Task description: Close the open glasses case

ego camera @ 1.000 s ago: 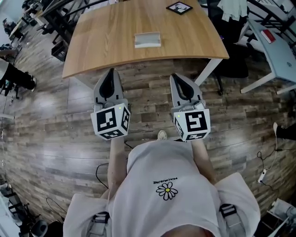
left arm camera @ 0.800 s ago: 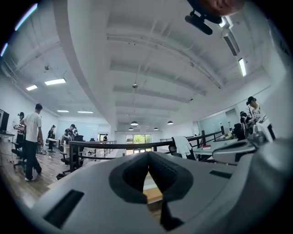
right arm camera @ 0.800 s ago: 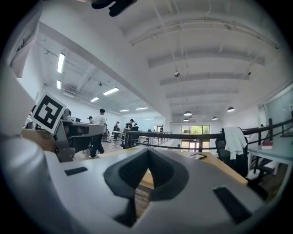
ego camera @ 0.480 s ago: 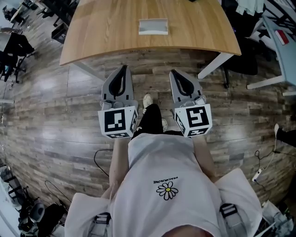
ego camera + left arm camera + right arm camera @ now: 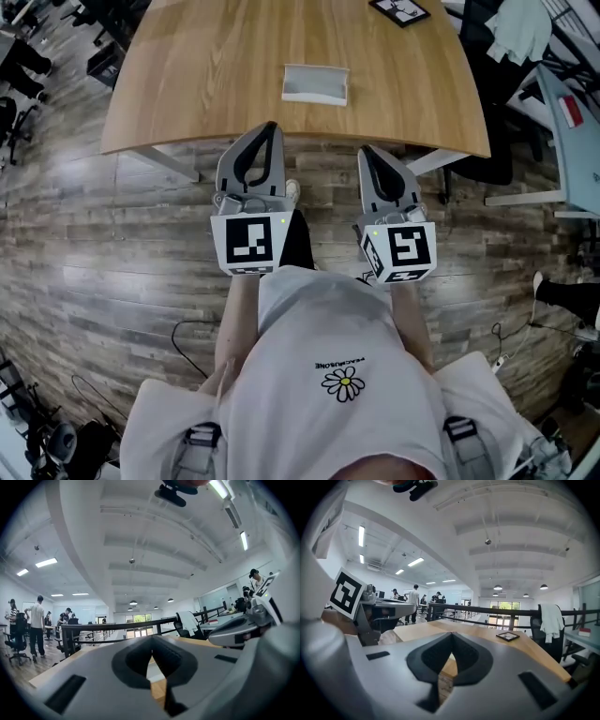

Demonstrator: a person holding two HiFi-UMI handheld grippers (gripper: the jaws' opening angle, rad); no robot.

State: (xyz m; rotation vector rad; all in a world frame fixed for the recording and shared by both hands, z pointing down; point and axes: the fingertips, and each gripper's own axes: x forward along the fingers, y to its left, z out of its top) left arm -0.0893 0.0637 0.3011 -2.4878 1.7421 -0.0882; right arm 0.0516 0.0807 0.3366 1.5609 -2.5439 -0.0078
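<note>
The glasses case (image 5: 315,83) lies open on the wooden table (image 5: 206,66), a pale shallow box near the table's front edge. Both grippers are held side by side in front of that edge, over the floor and short of the case. My left gripper (image 5: 270,127) is shut and empty, its tips just reaching the table's edge. My right gripper (image 5: 367,151) is shut and empty too, a little further back. In the left gripper view the jaws (image 5: 152,638) meet with only table showing below them. The right gripper view shows its tips (image 5: 452,634) closed over the table's near edge.
A black-and-white marker board (image 5: 403,9) lies at the table's far right, also in the right gripper view as a flat board (image 5: 506,636). Chairs and another desk (image 5: 572,103) stand to the right. A railing (image 5: 117,626) and people stand beyond the table.
The person has stepped toward the table. Both grippers have moved forward to its front edge, still shut and side by side.
</note>
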